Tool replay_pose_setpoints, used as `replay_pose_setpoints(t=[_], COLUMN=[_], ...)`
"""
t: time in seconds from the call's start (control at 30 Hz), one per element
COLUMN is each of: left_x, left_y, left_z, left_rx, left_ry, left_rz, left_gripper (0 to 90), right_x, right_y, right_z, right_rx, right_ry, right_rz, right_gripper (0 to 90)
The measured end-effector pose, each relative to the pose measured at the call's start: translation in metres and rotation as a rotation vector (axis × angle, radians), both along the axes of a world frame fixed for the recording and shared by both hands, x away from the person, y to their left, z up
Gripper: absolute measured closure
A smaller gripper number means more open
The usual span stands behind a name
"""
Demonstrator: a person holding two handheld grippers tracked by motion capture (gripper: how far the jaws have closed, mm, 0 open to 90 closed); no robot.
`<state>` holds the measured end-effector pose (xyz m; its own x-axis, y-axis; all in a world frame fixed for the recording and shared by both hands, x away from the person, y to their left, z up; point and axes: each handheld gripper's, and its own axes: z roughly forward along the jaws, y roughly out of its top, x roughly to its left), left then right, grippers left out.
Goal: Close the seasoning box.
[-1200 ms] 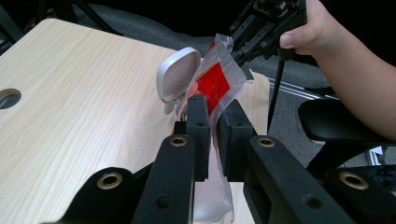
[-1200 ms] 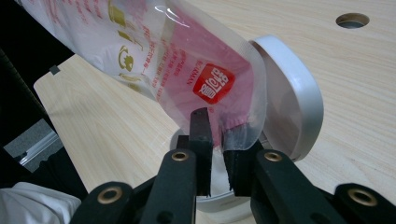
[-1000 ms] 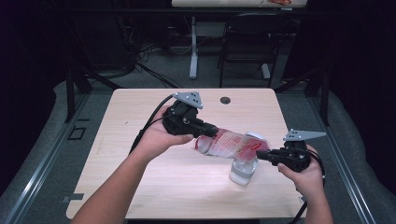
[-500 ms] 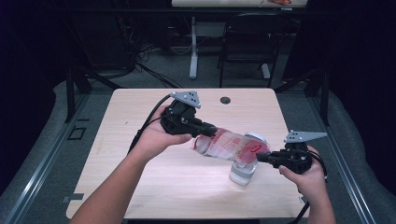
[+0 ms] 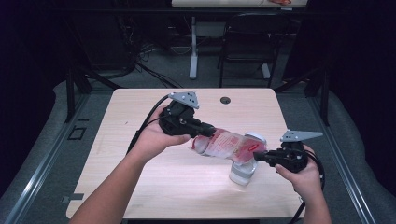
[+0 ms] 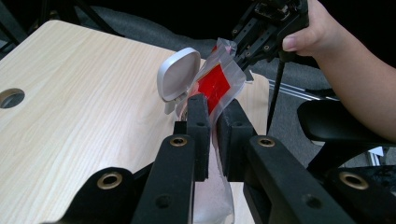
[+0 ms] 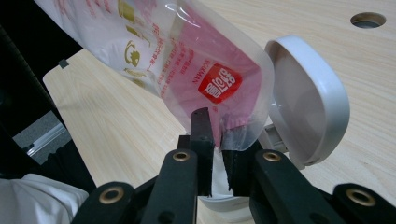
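Note:
A clear plastic pouch [image 5: 226,143] with red print hangs in the air, stretched between both grippers. My left gripper [image 5: 201,129] is shut on its left end; the jaws pinch the film in the left gripper view [image 6: 213,135]. My right gripper [image 5: 258,157] is shut on its right end, with the pouch [image 7: 187,70] rising from the jaws [image 7: 215,135]. Under the pouch's right end stands a white container [image 5: 243,171] with its round hinged lid [image 5: 256,137] flipped open. The lid [image 7: 308,102] is right beside the right jaws, and the lid [image 6: 178,73] also appears past the left jaws.
The light wooden table [image 5: 140,112] has a round cable hole [image 5: 225,100] near its far edge. A dark chair [image 5: 247,42] and a table leg [image 5: 193,46] stand beyond the table. Grey floor surrounds it.
The pouch has tilted so its right end sits lower over the open container. The right gripper moved slightly down and left; the left hand barely shifted.

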<state>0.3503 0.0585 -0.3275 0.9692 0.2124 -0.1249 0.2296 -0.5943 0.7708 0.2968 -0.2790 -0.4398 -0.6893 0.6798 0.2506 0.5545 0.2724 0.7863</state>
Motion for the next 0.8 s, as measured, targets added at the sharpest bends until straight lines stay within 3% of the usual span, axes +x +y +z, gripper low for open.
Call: replay_pose_setpoints(t=[0.8], left_x=[0.003], left_y=[0.01], left_z=[-0.011], left_rx=[-0.028], left_ry=[0.026], left_rz=[0.013], left_gripper=[84.1], right_x=[-0.001], right_y=[-0.001], right_z=[0.002], right_rx=[0.028], right_ry=[-0.02], right_rz=[-0.019], right_gripper=[84.3])
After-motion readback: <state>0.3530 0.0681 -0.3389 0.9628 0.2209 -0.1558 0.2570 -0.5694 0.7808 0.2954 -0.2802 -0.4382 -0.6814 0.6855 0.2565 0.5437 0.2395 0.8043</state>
